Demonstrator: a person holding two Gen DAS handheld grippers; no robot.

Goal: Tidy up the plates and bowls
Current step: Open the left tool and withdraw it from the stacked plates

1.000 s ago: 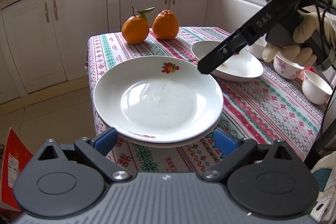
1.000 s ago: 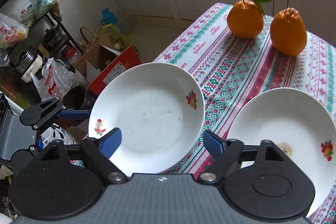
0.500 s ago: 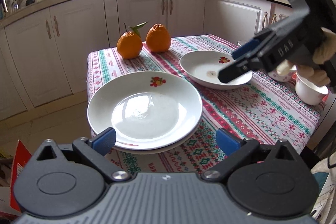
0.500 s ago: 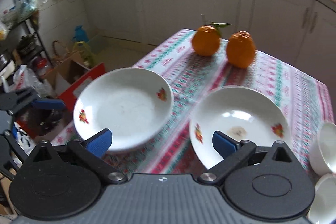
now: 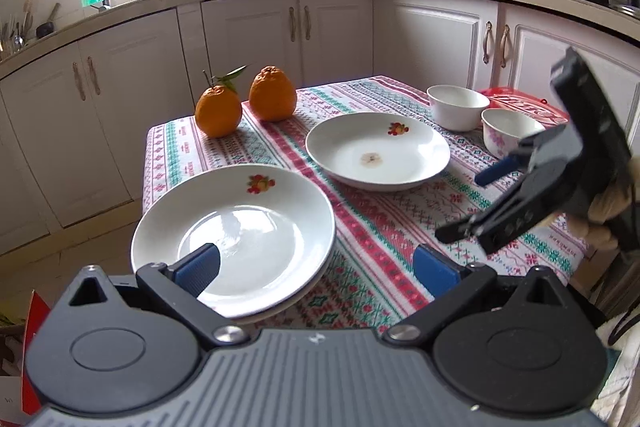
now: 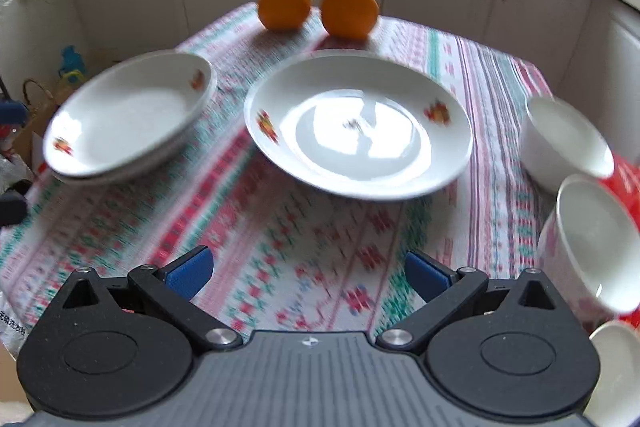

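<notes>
Currently both the left hand-held gripper [image 5: 316, 267] and right hand-held gripper [image 6: 306, 271] gape wide, empty; stacked plates [image 5: 256, 227] rest on desk [image 5: 360, 267].

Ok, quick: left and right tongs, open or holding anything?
Left tongs: open, holding nothing.
Right tongs: open, holding nothing.

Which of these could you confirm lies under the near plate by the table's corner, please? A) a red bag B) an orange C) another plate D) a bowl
C: a second white rim shows just beneath the near plate in the left wrist view, and the right wrist view shows the same stacked pair near the tablecloth edge.
</notes>
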